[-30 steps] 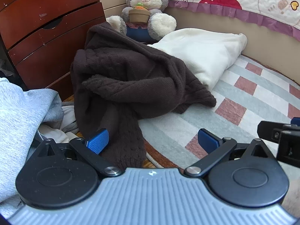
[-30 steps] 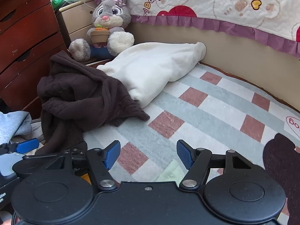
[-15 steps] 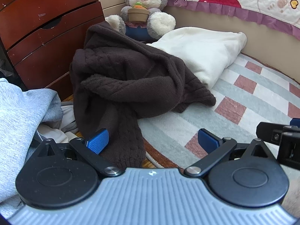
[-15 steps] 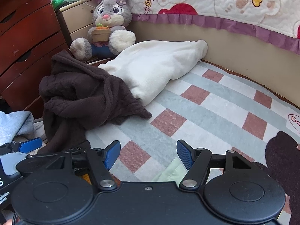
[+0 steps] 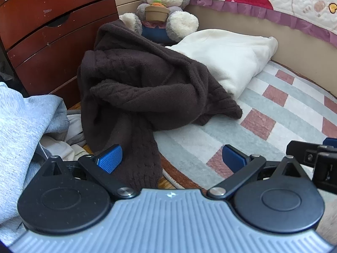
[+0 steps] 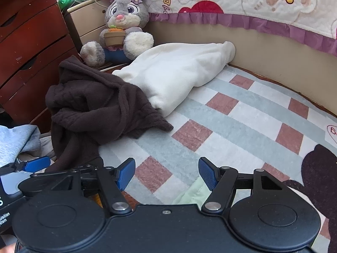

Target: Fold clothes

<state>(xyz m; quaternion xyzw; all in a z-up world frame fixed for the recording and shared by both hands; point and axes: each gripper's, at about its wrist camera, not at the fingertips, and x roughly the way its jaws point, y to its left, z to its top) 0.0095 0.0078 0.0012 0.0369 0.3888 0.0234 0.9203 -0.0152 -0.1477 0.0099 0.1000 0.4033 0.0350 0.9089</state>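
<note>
A: How do the two tools stand?

B: The left hand-held gripper (image 5: 171, 158) has its blue pads spread wide with nothing pinched; a hanging end of the brown knit sweater (image 5: 147, 84) lies between the jaws, nearer the left pad, though I cannot tell whether it touches. The right hand-held gripper (image 6: 166, 171) is equally wide and empty, over the checked rug (image 6: 231, 126).

A: And the sweater itself?

B: Dark brown, chunky cable knit, crumpled in a heap at the rug's left edge. One thick fold crosses its front, and one end droops toward the left gripper. Its far side overlaps a cream garment (image 6: 179, 73) lying beside it.

A: What surrounds it?

B: A grey garment (image 5: 19, 130) to the left, a red-brown chest of drawers (image 5: 52, 31) behind, and a plush rabbit (image 6: 122, 25) in the corner.
</note>
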